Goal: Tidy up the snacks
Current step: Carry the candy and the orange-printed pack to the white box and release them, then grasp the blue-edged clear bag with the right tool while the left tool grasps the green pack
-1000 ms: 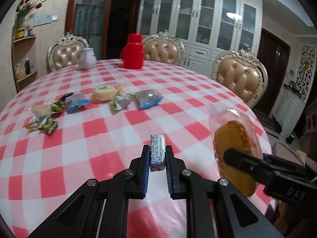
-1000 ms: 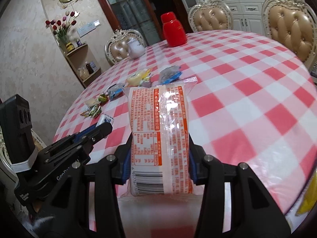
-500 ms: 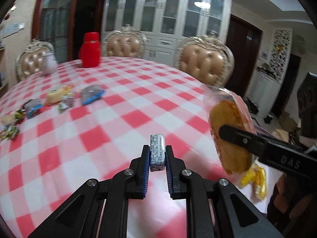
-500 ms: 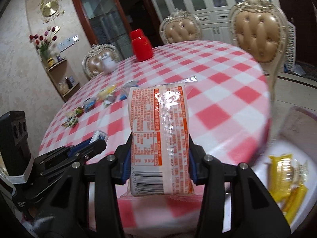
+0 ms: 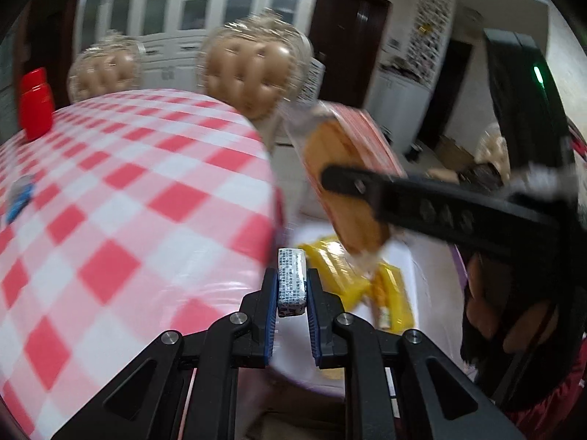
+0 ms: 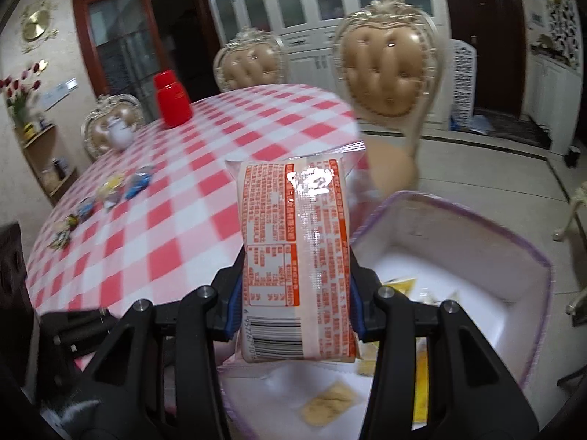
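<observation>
**Snacks ride to the bin, one in each claw**

Snacks are what you are carrying. Your left gripper (image 5: 291,289) is clamped tight on a small blue-and-white wrapped candy (image 5: 291,281), which stands up between the pads. Your right gripper (image 6: 295,308) is pinched on a wide orange cake packet (image 6: 299,256), held at its lower, barcode end with the printed back facing the camera. Both loads hang past the edge of the checked table (image 5: 121,190), over a white bin (image 6: 451,227) with a lilac rim that already holds yellow packets (image 5: 389,293). More loose snacks (image 6: 110,192) wait on the far side of the table, beyond a red flask (image 6: 171,99). This looks like the delivery step. Next, you likely need to lower each load inside the rim and spread the jaws, keeping the two claws from bumping.
</observation>
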The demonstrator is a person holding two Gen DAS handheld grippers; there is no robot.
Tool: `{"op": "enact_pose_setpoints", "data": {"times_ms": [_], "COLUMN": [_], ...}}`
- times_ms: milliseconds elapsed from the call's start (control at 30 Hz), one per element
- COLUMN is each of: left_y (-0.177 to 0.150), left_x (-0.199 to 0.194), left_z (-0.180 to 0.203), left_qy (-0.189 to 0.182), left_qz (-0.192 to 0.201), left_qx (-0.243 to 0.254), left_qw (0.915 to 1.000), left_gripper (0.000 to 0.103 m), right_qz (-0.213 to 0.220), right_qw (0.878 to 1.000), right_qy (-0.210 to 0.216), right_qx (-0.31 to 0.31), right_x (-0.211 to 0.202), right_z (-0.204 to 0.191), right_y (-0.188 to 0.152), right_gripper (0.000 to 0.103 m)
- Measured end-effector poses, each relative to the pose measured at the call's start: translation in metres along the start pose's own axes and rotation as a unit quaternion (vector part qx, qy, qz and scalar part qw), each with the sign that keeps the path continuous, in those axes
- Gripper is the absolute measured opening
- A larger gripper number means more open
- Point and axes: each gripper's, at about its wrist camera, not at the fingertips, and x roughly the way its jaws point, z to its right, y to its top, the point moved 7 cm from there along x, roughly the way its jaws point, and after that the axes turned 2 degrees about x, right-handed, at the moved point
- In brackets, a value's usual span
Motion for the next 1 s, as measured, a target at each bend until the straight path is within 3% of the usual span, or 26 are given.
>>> {"op": "enact_pose_setpoints", "data": {"times_ms": [233,367,433,467,500,533,567,600,733,833,900,1000], "left_y": [-0.008,-0.007,-0.008,-0.008,-0.007,-0.006,-0.004,-0.001,0.005,0.001,-0.007,-0.018], "left_x": [0.025,0.039,0.038,0.037,0.034,0.029,0.025,0.016,-0.015,-0.038,-0.059,-0.092], "left_z": [0.027,0.035,0.039,0.038,0.032,0.024,0.018,0.003,-0.060,-0.123,-0.172,-0.232], "left_qy": [-0.045,-0.086,-0.117,-0.123,-0.120,-0.115,-0.111,-0.103,-0.054,0.015,0.061,0.120], "left_qz": [-0.031,-0.040,-0.034,-0.031,-0.026,-0.018,-0.009,0.011,0.054,0.070,0.077,0.092], "left_qx": [0.017,0.008,0.002,-0.003,-0.012,-0.022,-0.032,-0.048,-0.077,-0.109,-0.137,-0.166], "left_qw": [0.9984,0.9955,0.9925,0.9919,0.9924,0.9930,0.9933,0.9935,0.9941,0.9915,0.9856,0.9745], "left_gripper": [0.016,0.016,0.020,0.032,0.053,0.063,0.077,0.079,0.081,0.082,0.082,0.082], "right_qz": [-0.037,-0.107,-0.114,-0.106,-0.093,-0.079,-0.063,-0.052,-0.016,-0.013,-0.027,-0.042], "right_qw": [0.993,0.971,0.967,0.968,0.969,0.971,0.975,0.979,0.993,0.999,0.997,0.990], "right_qy": [-0.102,-0.167,-0.188,-0.197,-0.204,-0.204,-0.196,-0.183,-0.100,-0.007,0.068,0.127], "right_qx": [-0.049,-0.134,-0.130,-0.116,-0.102,-0.094,-0.084,-0.078,-0.063,-0.041,-0.029,-0.035], "right_x": [0.010,0.023,0.020,0.016,0.011,0.005,-0.001,-0.004,-0.004,0.008,0.025,0.057], "right_z": [0.043,0.057,0.067,0.071,0.074,0.073,0.068,0.062,0.009,-0.049,-0.097,-0.160], "right_y": [-0.008,-0.030,-0.032,-0.029,-0.022,-0.017,-0.012,-0.008,0.003,0.001,0.001,0.003], "right_gripper": [0.049,0.049,0.052,0.054,0.060,0.064,0.066,0.069,0.072,0.073,0.075,0.082]}}
